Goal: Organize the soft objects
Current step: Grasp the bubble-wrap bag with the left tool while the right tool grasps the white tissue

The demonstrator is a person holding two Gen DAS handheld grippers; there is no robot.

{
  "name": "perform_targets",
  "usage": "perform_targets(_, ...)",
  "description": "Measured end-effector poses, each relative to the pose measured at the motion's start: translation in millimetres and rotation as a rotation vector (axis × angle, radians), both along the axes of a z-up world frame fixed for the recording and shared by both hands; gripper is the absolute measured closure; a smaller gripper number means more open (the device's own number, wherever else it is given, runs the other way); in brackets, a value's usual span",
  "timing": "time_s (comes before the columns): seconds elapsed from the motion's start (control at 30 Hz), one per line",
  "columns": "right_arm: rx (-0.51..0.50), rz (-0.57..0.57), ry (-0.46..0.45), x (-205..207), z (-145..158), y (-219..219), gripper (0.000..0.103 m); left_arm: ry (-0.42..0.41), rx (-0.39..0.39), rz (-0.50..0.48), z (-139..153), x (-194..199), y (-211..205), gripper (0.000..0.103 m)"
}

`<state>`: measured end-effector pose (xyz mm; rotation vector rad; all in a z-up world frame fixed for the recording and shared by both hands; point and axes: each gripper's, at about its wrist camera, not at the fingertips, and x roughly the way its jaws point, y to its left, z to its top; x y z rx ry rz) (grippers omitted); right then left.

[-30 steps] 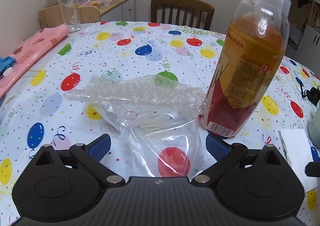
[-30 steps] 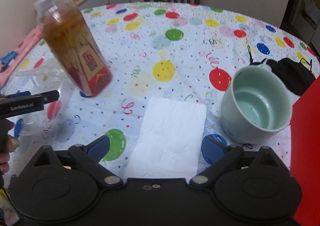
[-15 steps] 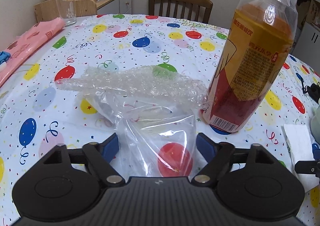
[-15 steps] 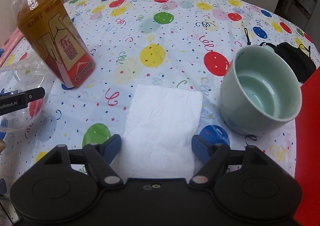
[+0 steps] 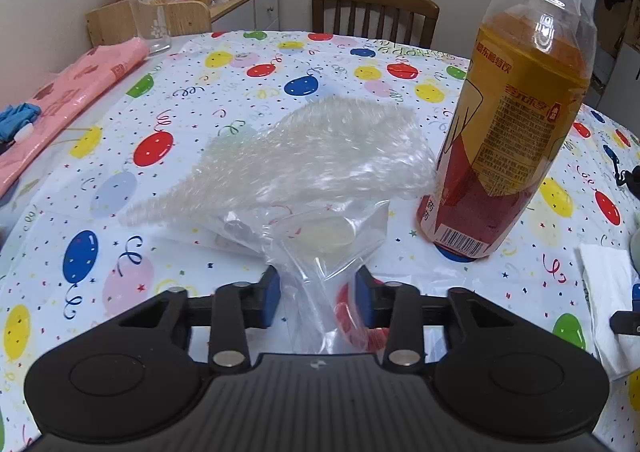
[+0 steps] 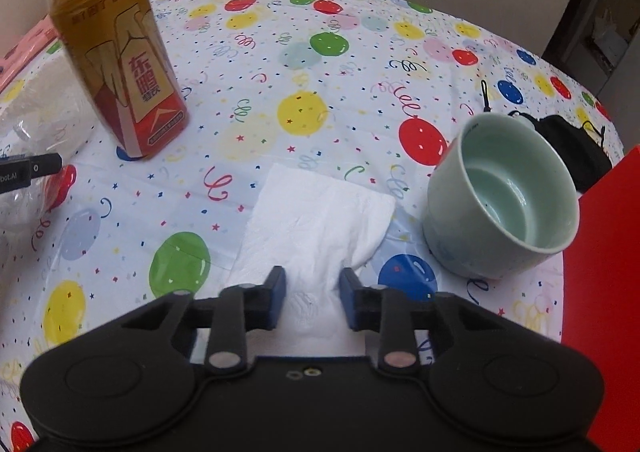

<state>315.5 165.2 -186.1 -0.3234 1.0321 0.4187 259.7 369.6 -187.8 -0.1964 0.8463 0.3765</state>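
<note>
Both grippers pinching soft items on the balloon-print tablecloth (image 5: pixel 248 64)

At lower centre of the left wrist view, the left gripper (image 5: pixel 318 294) is closed narrow on a clear plastic bag (image 5: pixel 332 240), bubble wrap (image 5: pixel 320 156) lying just above it and a tea bottle (image 5: pixel 516 112) standing at right; in the right wrist view, the right gripper (image 6: pixel 312 298) pinches the near edge of a white napkin (image 6: pixel 316 220) at lower centre, with a pale green cup (image 6: pixel 504 208) near it at right

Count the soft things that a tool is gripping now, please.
2. The clear plastic bag sits bunched inside the left tool. The white paper napkin is pinched by the right tool, beside the green cup.
</note>
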Motion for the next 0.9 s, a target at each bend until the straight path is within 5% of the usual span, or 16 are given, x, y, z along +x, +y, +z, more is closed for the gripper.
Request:
perform_targets(0.17,-0.001,0.033,-0.028,-7.9,3.2,-0.3,0.096,-0.005,-0.001,-0.003,2.7,-7.7,-1.4,0.08)
perform_targets(0.9,0.21,0.021,-0.076,-60.6,75.1,-68.7,0.1,-0.089,-0.166,-0.13,50.4,-68.0,-42.4,0.089)
